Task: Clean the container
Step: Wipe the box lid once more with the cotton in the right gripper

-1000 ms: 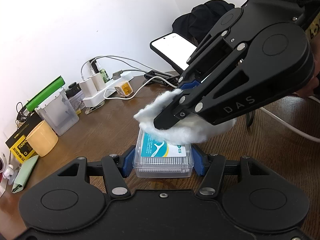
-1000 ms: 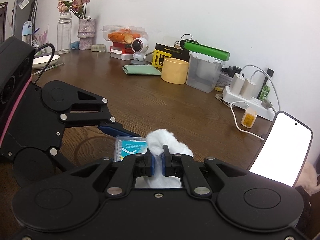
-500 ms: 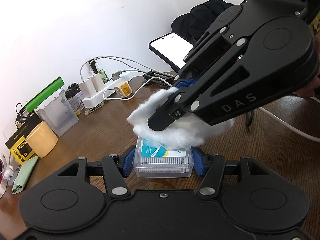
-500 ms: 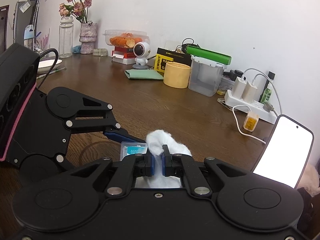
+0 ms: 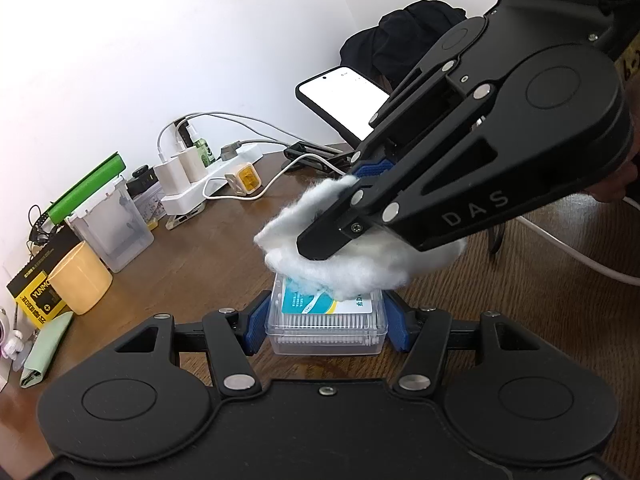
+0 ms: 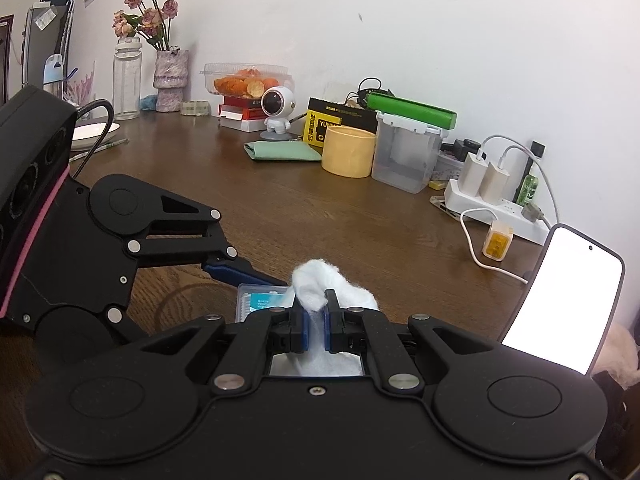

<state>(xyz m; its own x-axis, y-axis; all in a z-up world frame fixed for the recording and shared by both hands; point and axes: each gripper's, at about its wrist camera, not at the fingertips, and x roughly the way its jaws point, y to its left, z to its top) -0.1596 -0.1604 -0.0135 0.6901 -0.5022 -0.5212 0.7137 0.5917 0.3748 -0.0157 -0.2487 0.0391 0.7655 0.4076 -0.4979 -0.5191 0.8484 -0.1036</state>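
A small clear plastic box (image 5: 327, 326) of cotton swabs, with a teal and white label on its lid, sits on a brown wooden table (image 5: 208, 256). The left gripper (image 5: 326, 326) grips the box from both sides, its blue pads pressed against the two short ends, jaws closed to the width of the box. The right gripper (image 6: 315, 320) reaches in from the right, its jaws pinched nearly together on a fluffy white cotton wad (image 5: 352, 256). The wad rests on the far part of the box lid, covering part of the label. Farther back along the wall stand a yellow cup (image 6: 348, 151), a clear lidded tub (image 6: 406, 156) and a white power strip (image 6: 500, 210) with chargers. A lit phone (image 6: 560, 300) leans at the right.
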